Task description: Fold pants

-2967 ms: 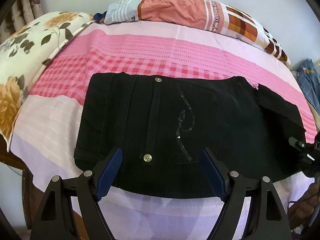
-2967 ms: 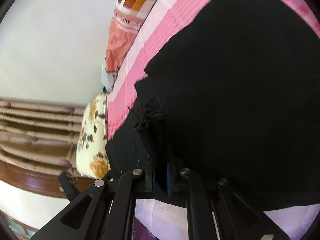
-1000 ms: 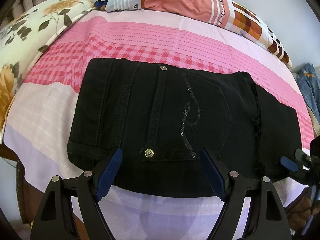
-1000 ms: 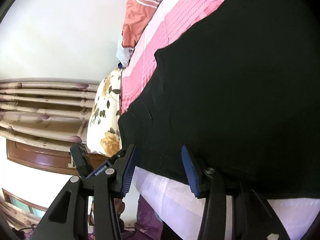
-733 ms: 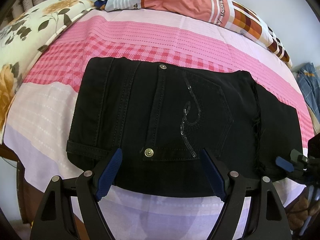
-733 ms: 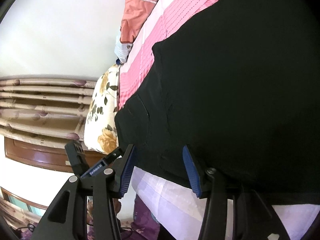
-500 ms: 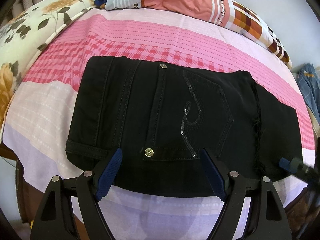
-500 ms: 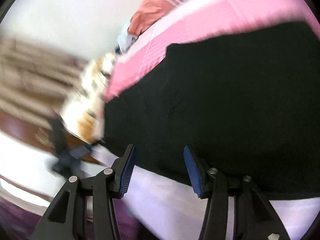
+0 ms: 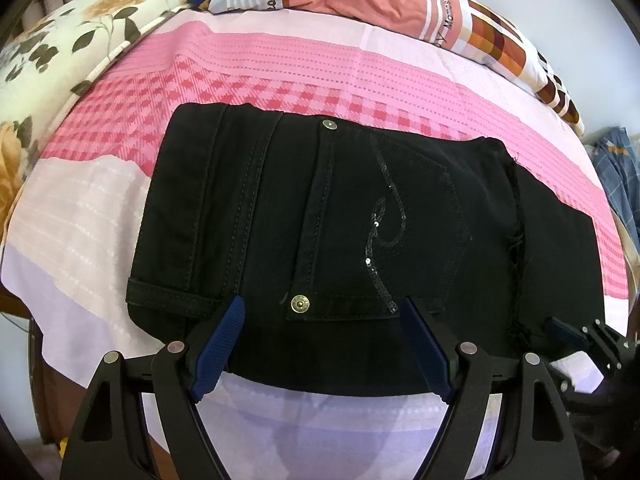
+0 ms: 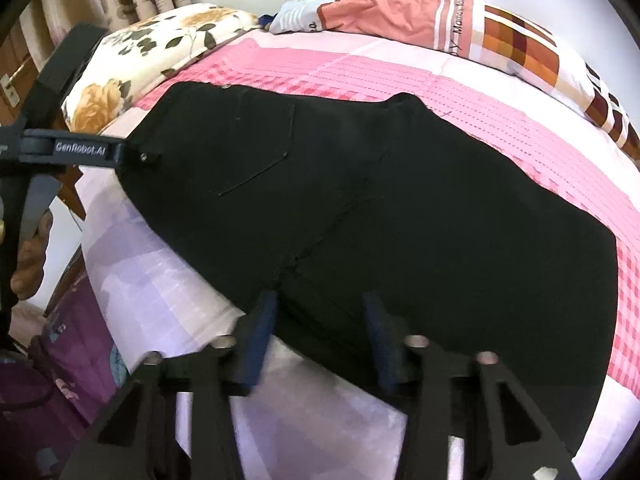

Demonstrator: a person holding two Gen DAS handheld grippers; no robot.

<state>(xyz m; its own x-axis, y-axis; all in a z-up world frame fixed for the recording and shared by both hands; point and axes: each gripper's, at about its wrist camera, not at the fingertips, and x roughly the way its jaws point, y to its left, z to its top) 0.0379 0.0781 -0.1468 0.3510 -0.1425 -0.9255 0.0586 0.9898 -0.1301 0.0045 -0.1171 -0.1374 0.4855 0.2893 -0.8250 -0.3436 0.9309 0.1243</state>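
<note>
The black pants lie folded flat on the pink bed sheet, back pocket with a sequin swirl facing up. A frayed leg hem lies across them at the right. My left gripper is open and empty, its blue pads over the pants' near edge. My right gripper is open and empty over the near edge of the pants. It also shows at the right edge of the left wrist view. The left gripper shows at the left of the right wrist view.
A floral pillow lies at the bed's left end and a striped orange and white pillow along the far side by the wall. Blue checked cloth lies at the far right. The bed's near edge drops off below the grippers.
My right gripper let go of the pant leg it held 3 s ago, opened, and swung round to face the bed squarely. The leg now lies folded over the pants. The left gripper stayed put.
</note>
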